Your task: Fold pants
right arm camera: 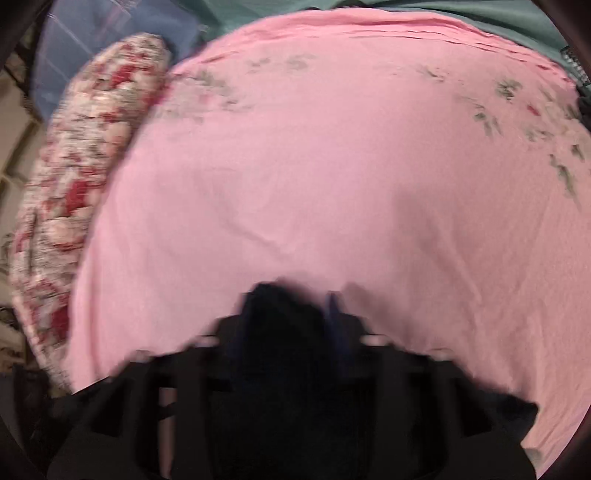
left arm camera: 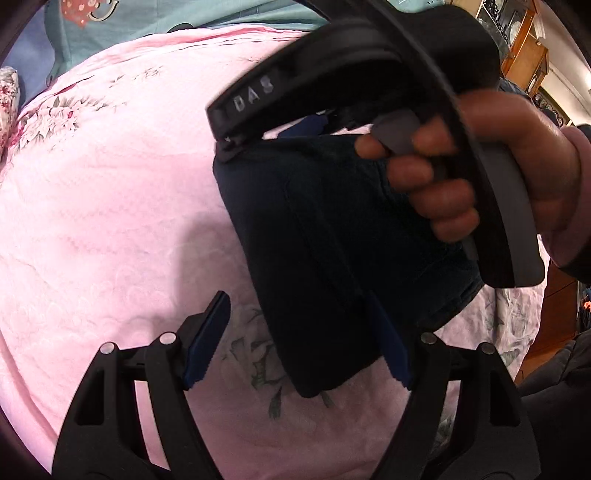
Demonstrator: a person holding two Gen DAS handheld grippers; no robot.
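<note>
Dark navy pants (left arm camera: 314, 236) lie folded into a narrow bundle on the pink sheet (left arm camera: 110, 206). My left gripper (left arm camera: 299, 343) is open, its blue pads (left arm camera: 205, 339) wide apart around the bundle's near end; the left pad stands clear of the cloth. A hand (left arm camera: 480, 177) holds my right gripper (left arm camera: 269, 138) over the bundle's far end, fingers apart with sheet showing between them. The right wrist view is blurred; there a dark lump of pants (right arm camera: 284, 310) sits between the right gripper (right arm camera: 288, 314) fingers, with one blue pad (right arm camera: 334, 310) beside it.
The pink floral sheet (right arm camera: 314, 166) spreads wide beyond the pants. A red-and-white floral pillow (right arm camera: 74, 177) lies along its left side. Teal bedding (left arm camera: 147, 14) lies at the far edge. Wooden furniture (left arm camera: 524, 48) stands at the upper right.
</note>
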